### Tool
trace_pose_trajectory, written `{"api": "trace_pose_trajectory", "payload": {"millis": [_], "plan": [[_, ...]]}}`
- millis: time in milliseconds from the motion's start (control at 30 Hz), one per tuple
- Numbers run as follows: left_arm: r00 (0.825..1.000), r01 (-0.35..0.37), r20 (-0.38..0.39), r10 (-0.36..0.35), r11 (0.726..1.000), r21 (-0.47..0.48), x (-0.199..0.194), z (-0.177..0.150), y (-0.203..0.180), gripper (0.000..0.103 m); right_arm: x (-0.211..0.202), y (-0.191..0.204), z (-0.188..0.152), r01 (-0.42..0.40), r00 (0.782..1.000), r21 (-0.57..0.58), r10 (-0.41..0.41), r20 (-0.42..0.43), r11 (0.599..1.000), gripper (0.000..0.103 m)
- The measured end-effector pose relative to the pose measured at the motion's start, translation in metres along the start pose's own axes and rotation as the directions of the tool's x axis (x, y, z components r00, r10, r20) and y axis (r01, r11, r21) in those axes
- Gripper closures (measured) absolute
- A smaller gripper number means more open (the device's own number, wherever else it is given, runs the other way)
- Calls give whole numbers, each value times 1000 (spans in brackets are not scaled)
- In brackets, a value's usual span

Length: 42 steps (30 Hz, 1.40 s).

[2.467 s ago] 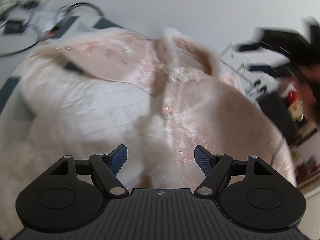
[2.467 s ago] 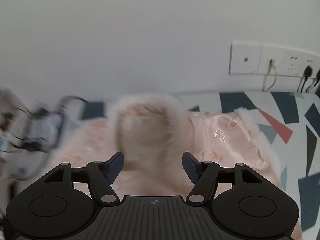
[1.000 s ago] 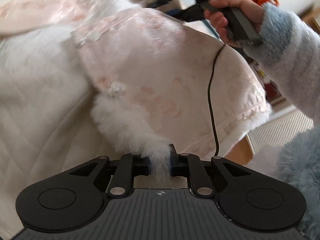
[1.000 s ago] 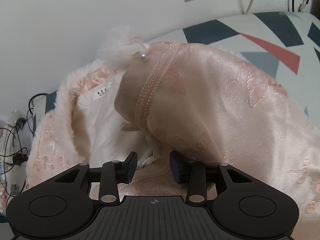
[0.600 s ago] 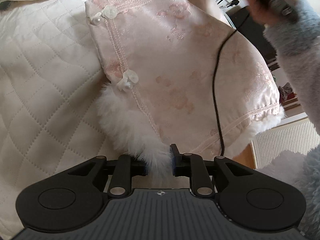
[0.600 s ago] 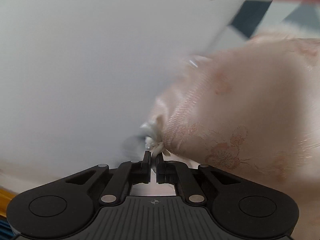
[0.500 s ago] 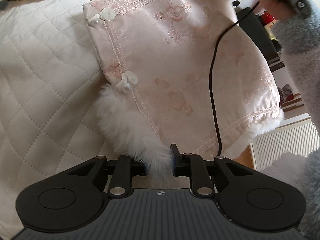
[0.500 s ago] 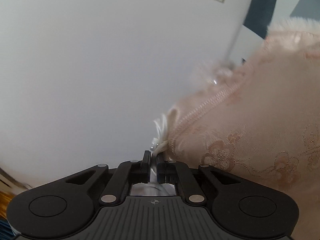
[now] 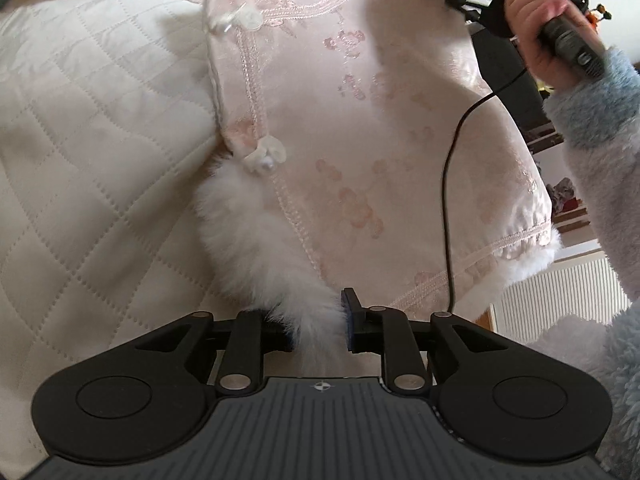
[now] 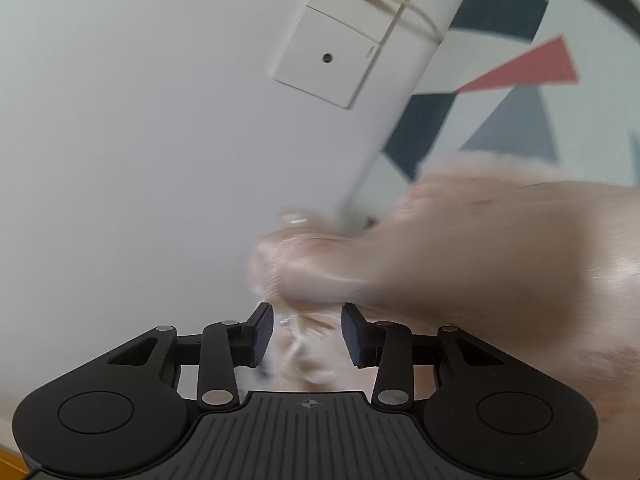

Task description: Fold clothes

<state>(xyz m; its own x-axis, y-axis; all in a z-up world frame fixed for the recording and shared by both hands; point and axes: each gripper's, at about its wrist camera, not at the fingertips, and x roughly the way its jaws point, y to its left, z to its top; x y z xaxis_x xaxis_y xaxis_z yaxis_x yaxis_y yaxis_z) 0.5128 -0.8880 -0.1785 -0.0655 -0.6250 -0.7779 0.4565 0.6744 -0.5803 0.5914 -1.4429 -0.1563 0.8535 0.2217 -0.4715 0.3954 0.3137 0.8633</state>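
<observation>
A pale pink embroidered jacket (image 9: 360, 120) with white fur trim (image 9: 260, 240) and a white quilted lining (image 9: 100, 160) lies spread open in the left wrist view. My left gripper (image 9: 318, 328) is shut on the fur trim at the front flap's lower corner. In the right wrist view my right gripper (image 10: 308, 332) stands open, and a blurred fold of the same jacket (image 10: 480, 260) hangs just ahead of and between its fingers. A person's hand (image 9: 536, 28) in a fluffy blue-grey sleeve (image 9: 600, 160) holds the right gripper's handle at the top right.
A black cable (image 9: 448, 200) hangs across the jacket. A white radiator (image 9: 560, 296) shows low on the right. The right wrist view faces a white wall with a socket plate (image 10: 332, 52) and the geometric-patterned surface (image 10: 520, 80).
My right gripper, shut on the jacket's edge half a second ago, has opened and the cloth is blurred with motion. My left gripper keeps its hold on the fur trim.
</observation>
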Motion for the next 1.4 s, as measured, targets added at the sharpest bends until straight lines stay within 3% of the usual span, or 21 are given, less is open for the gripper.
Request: {"api": "trace_pose_trajectory", "payload": {"millis": [100, 200, 333, 400, 467, 500, 533, 733, 833, 900, 1000, 1067, 1133, 1200, 1300, 1367, 1400], "plan": [[1000, 2, 2, -2, 1000, -4, 0, 0, 1, 81, 12, 20, -34, 115, 988, -247, -137, -72, 962, 65], [1000, 7, 3, -7, 1000, -12, -1, 2, 3, 81, 31, 42, -73, 201, 948, -498, -295, -118, 844, 43], [1000, 1, 4, 0, 1000, -10, 2, 3, -2, 81, 56, 46, -115, 301, 896, -626, -438, -72, 719, 35], [1000, -3, 4, 3, 1000, -11, 3, 4, -4, 81, 62, 45, -130, 314, 893, -680, -450, -26, 662, 33], [1000, -8, 2, 8, 1000, -12, 5, 6, -6, 81, 62, 45, -138, 299, 892, -724, -451, -20, 622, 46], [1000, -12, 0, 12, 1000, -9, 6, 7, -8, 81, 61, 42, -139, 284, 890, -730, -454, -40, 622, 85], [1000, -16, -2, 16, 1000, -5, 7, 8, -9, 81, 60, 39, -140, 270, 887, -736, -457, -61, 621, 102], [995, -102, 5, 102, 990, 93, 9, 13, -28, 81, 13, 19, -121, 315, 899, -699, -438, 3, 642, 103], [972, -232, 75, 222, 958, 167, 7, 20, -42, 71, -9, 23, -110, 306, 913, -720, -407, 36, 623, 100], [952, -299, 124, 278, 933, 199, 7, 22, -48, 67, -17, 37, -108, 265, 933, -773, -354, 55, 577, 93], [945, -322, 141, 296, 918, 231, 14, 19, -55, 67, 3, 63, -113, 211, 950, -842, -306, 58, 496, 71], [940, -337, 152, 307, 907, 252, 18, 17, -59, 66, 19, 80, -117, 178, 959, -881, -278, 55, 438, 67], [934, -352, 164, 317, 895, 273, 22, 15, -63, 60, 49, 89, -121, 175, 954, -914, -292, 66, 366, 61], [928, -367, 176, 327, 883, 293, 26, 13, -68, 44, 79, 95, -124, 183, 945, -942, -316, 89, 282, 61], [922, -383, 190, 338, 869, 312, 31, 10, -72, 43, 115, 92, -120, 189, 924, -967, -365, 115, 173, 63], [924, -377, 191, 332, 877, 298, 31, 10, -70, 43, 133, 87, -117, 190, 907, -975, -401, 129, 115, 71], [927, -368, 193, 323, 885, 286, 31, 11, -68, 43, 141, 85, -115, 187, 897, -978, -421, 132, 91, 81]]}}
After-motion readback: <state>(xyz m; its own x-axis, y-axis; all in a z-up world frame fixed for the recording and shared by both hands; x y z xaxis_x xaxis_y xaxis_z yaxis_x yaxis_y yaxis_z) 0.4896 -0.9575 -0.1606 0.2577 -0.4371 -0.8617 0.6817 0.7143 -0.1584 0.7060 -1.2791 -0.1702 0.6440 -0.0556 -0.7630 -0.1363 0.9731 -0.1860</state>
